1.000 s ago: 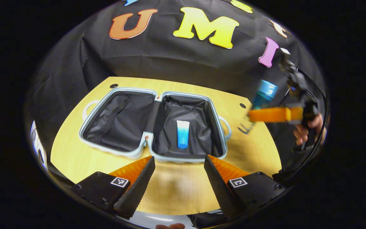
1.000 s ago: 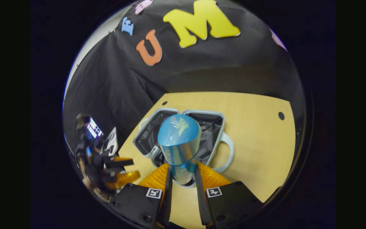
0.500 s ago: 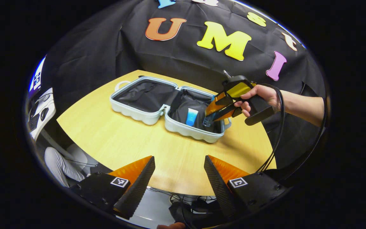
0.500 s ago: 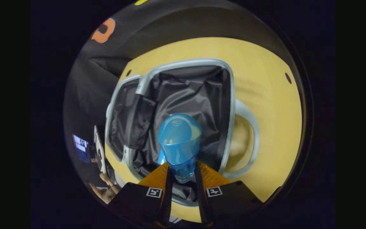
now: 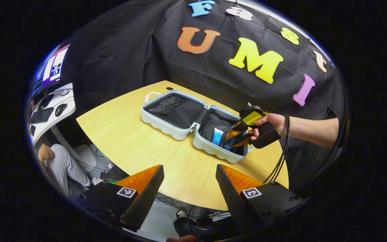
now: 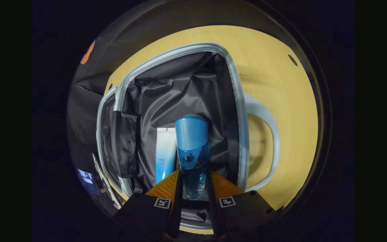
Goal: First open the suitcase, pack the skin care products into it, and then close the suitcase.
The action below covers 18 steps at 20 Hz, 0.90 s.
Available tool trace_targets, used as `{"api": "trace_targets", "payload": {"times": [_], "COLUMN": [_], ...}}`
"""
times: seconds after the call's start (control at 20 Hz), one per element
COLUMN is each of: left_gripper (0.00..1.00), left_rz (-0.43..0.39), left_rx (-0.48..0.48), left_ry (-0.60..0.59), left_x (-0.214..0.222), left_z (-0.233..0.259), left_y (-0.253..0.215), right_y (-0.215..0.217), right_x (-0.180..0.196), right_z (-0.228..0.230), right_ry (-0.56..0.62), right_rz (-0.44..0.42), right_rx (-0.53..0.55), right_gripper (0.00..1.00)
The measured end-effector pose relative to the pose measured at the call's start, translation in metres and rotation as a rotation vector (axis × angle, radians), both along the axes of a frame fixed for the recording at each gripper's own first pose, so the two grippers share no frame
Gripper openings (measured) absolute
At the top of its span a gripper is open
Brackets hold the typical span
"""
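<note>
Two products now inside open suitcase (image 6: 237,101): tube (image 6: 165,151) lying flat, bottle (image 6: 192,151) beside it, pinched by right gripper (image 6: 193,188), not yet released. Left gripper (image 5: 189,188) spread, empty, near suitcase. Closing left.

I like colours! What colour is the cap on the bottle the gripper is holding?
Blue. The bottle has a solid blue cap over a clear blue body, best seen in the right gripper view.
</note>
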State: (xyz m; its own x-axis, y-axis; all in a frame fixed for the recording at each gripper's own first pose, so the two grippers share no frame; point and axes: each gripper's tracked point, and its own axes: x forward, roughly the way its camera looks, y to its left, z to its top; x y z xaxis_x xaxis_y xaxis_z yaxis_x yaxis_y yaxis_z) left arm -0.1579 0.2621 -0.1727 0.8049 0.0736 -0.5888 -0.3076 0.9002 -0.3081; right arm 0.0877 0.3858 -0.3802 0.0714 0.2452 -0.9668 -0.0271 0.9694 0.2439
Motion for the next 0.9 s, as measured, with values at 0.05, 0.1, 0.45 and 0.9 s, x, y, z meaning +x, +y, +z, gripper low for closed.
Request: {"api": "trace_targets", "payload": {"times": [0.05, 0.1, 0.45, 0.9], "left_gripper": [0.99, 0.99, 0.99, 0.99], "left_rz": [-0.002, -0.009, -0.031, -0.092], "left_rx": [0.003, 0.003, 0.012, 0.074], "left_ry": [-0.002, -0.007, -0.051, -0.163], "left_x": [0.000, 0.001, 0.012, 0.099], "left_z": [0.001, 0.003, 0.012, 0.020], "left_y": [0.000, 0.000, 0.009, 0.083], "right_y": [0.000, 0.001, 0.000, -0.073], "right_x": [-0.001, 0.000, 0.000, -0.028], "right_z": [0.000, 0.000, 0.032, 0.185], "right_ry": [-0.008, -0.019, -0.140, -0.757], "right_rz": [0.012, 0.019, 0.081, 0.313], "right_rx": [-0.005, -0.007, 0.012, 0.098], "right_gripper": [0.35, 0.36, 0.52, 0.68]}}
